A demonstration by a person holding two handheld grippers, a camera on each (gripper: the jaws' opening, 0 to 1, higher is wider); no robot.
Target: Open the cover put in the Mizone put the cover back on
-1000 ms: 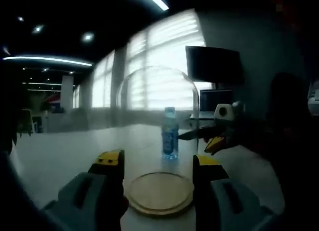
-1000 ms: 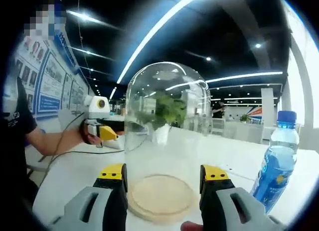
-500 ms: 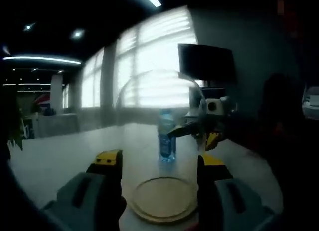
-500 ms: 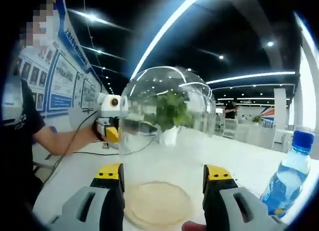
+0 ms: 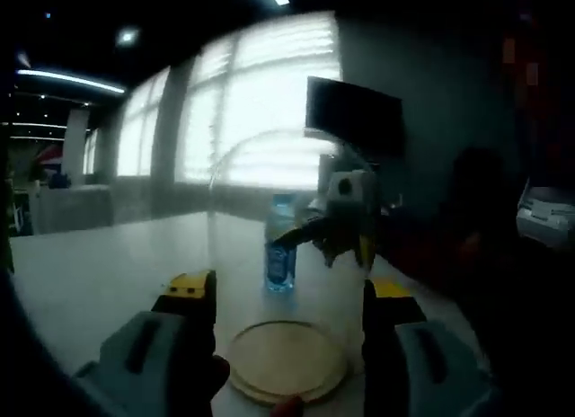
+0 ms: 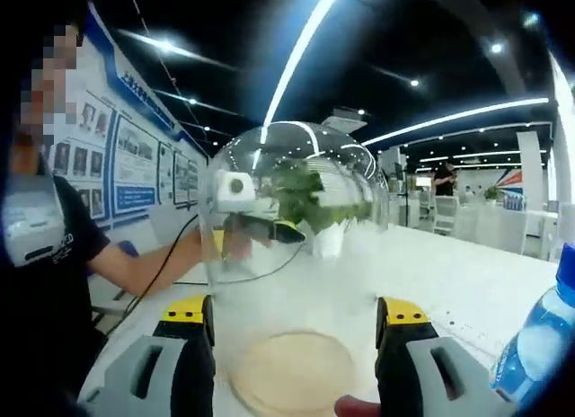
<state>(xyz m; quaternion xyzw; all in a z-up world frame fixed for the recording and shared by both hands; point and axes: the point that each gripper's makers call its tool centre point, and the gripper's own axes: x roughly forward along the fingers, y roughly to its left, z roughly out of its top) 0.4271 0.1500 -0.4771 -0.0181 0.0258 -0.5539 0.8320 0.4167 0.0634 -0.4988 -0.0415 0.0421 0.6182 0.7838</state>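
Opening step, glass dome cover [image 6: 292,246] about to be taken off its round wooden base [image 6: 292,374], as judged from the layout. In the right gripper view, the right gripper [image 6: 292,323] stands wide open with one yellow-tipped jaw on either side of the dome and gripping nothing; whether the jaws touch the glass cannot be told. In the left gripper view, the left gripper [image 5: 287,296] is likewise wide open and empty, straddling the same cover [image 5: 287,246] and base [image 5: 287,361] from the opposite side. The Mizone bottle [image 5: 280,243] stands upright on the white table [image 5: 99,264], outside the dome and near it. The next move calls for closing on the cover and lifting it clear. The right gripper view alone shows a potted plant [image 6: 319,210] behind the dome, wall posters and the person's sleeve; the left gripper view alone shows bright windows and a dark monitor [image 5: 355,120].
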